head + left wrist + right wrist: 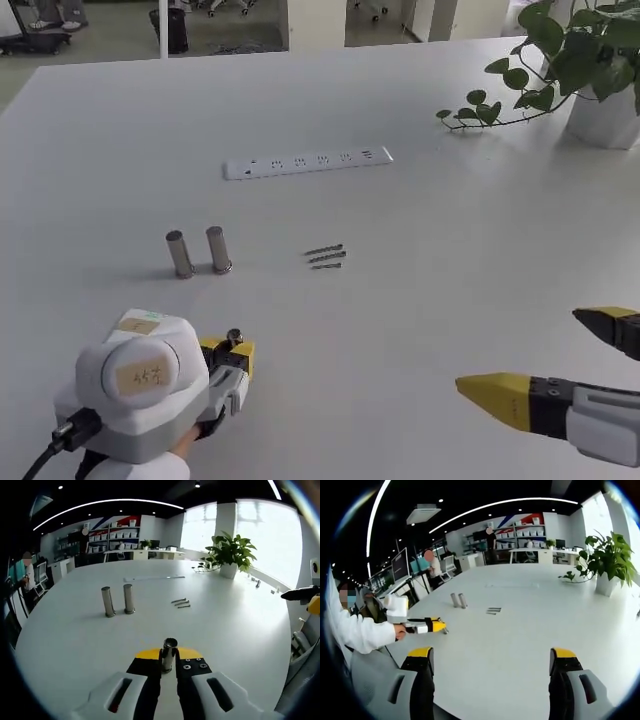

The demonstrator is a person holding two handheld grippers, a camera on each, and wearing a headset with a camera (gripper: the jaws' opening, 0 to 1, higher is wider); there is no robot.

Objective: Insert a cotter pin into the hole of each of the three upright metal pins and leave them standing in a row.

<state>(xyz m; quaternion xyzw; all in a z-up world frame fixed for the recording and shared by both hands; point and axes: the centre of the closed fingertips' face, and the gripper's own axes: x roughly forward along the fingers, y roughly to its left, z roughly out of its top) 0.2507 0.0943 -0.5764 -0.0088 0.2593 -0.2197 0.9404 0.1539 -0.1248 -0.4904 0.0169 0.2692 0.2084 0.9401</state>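
Two grey metal pins [179, 254] [218, 250] stand upright side by side left of the table's middle. To their right lie three small cotter pins [326, 257] in a close stack. A third metal pin [170, 646] stands upright between the yellow-tipped jaws of my left gripper [169, 659], which is shut on it near the front left [228, 352]. My right gripper [530, 355] hovers at the front right, open wide with nothing between its jaws [491, 656]. From there the left gripper [432, 625] shows at the left and the standing pins [458, 600] farther back.
A white power strip [308, 161] lies beyond the pins. A trailing green plant [560, 60] in a white pot [600, 120] stands at the back right. People sit at desks [432, 562] behind the table's left end.
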